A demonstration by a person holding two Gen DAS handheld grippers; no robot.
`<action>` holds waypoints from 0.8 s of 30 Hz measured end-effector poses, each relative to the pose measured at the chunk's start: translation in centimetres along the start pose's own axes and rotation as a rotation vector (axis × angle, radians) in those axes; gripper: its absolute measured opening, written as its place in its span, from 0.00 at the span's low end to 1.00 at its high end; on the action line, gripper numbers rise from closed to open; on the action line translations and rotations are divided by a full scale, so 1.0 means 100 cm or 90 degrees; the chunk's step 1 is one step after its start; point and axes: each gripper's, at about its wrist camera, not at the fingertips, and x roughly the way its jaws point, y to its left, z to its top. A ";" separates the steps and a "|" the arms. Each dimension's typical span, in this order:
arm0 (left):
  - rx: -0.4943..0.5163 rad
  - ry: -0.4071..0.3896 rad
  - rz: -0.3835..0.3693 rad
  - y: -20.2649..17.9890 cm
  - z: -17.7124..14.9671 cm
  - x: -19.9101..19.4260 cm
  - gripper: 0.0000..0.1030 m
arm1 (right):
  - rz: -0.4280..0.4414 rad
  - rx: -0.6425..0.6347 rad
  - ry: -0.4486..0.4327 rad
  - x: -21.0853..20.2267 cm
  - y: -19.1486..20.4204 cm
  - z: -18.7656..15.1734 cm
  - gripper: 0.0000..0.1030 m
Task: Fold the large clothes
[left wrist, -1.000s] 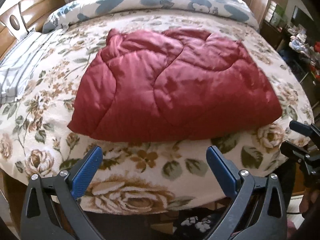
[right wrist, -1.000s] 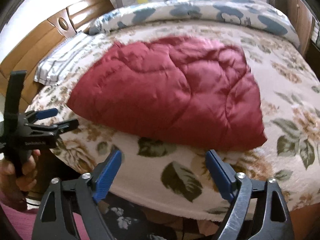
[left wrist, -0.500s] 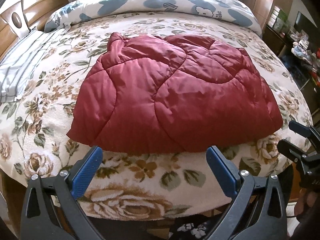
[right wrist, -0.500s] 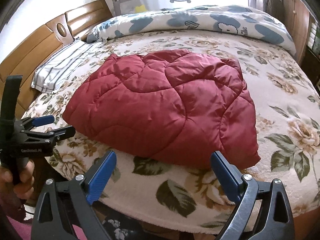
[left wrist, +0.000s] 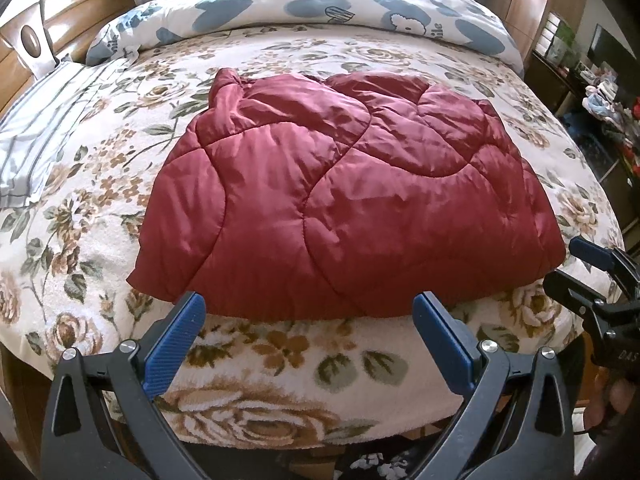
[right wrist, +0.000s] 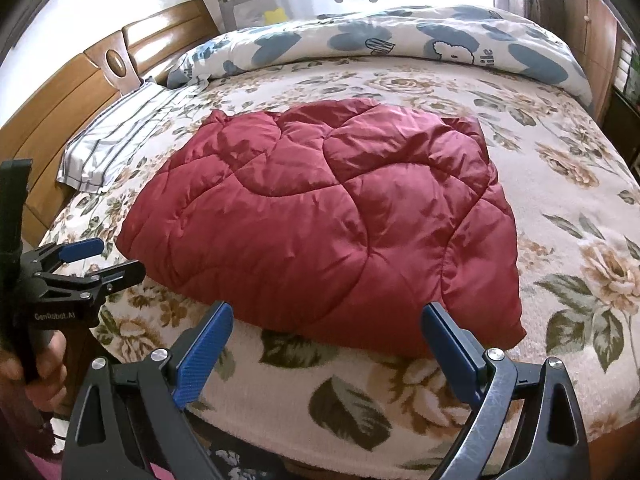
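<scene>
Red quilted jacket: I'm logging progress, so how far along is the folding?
The red quilted jacket already lies in a compact bundle on the floral blanket. Nothing is in hand: the left gripper and right gripper are open, short of its near edge. Whether another fold is left I cannot tell.

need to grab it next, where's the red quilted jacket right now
The red quilted jacket lies folded in the middle of the floral bedspread, just beyond both open tongs in each wrist view, with the striped pillow to its left.
</scene>
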 end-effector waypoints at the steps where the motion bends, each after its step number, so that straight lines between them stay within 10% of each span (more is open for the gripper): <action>1: 0.000 0.000 0.000 0.000 0.001 0.000 1.00 | 0.000 0.000 0.000 0.000 0.000 0.000 0.93; 24: 0.002 0.000 0.008 0.001 0.012 0.006 1.00 | 0.004 0.003 0.000 0.009 0.000 0.016 0.93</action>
